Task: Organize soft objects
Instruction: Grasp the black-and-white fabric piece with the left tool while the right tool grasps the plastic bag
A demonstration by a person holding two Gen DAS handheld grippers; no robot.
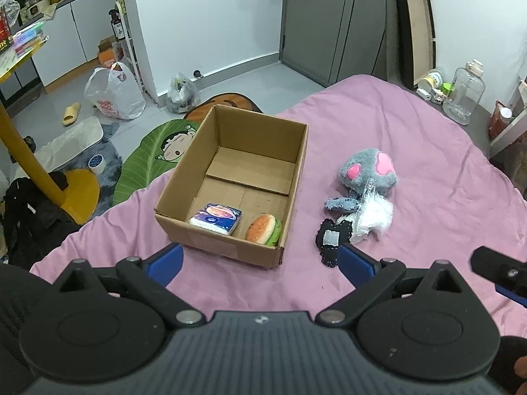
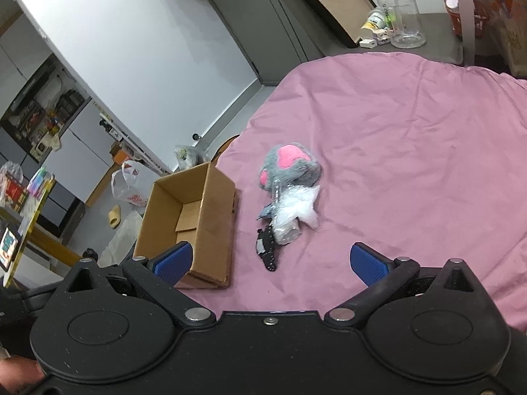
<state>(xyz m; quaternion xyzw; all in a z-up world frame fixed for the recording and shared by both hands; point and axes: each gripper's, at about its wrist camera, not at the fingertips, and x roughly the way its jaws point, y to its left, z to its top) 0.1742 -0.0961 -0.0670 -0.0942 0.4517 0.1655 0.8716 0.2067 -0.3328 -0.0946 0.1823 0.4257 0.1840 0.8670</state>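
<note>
An open cardboard box (image 1: 296,164) stands on the pink bed cover (image 1: 411,138). Inside it lie a tissue pack (image 1: 216,218) and a burger toy (image 1: 262,228). To its right lie a grey plush with pink eyes (image 1: 369,168), a clear plastic bag (image 1: 375,214) and a black felt piece (image 1: 331,240). My left gripper (image 1: 260,261) is open and empty just in front of the box. My right gripper (image 2: 270,263) is open and empty, in front of the plush (image 2: 290,164), bag (image 2: 293,214) and black piece (image 2: 266,247); the box (image 2: 214,217) is at its left.
The bed's left edge drops to a floor with a green leaf rug (image 1: 154,154), plastic bags (image 1: 113,90) and a yellow stand (image 1: 39,177). A large clear bottle (image 1: 464,92) and small items stand beyond the bed's far right. The right gripper's tip (image 1: 500,271) shows in the left wrist view.
</note>
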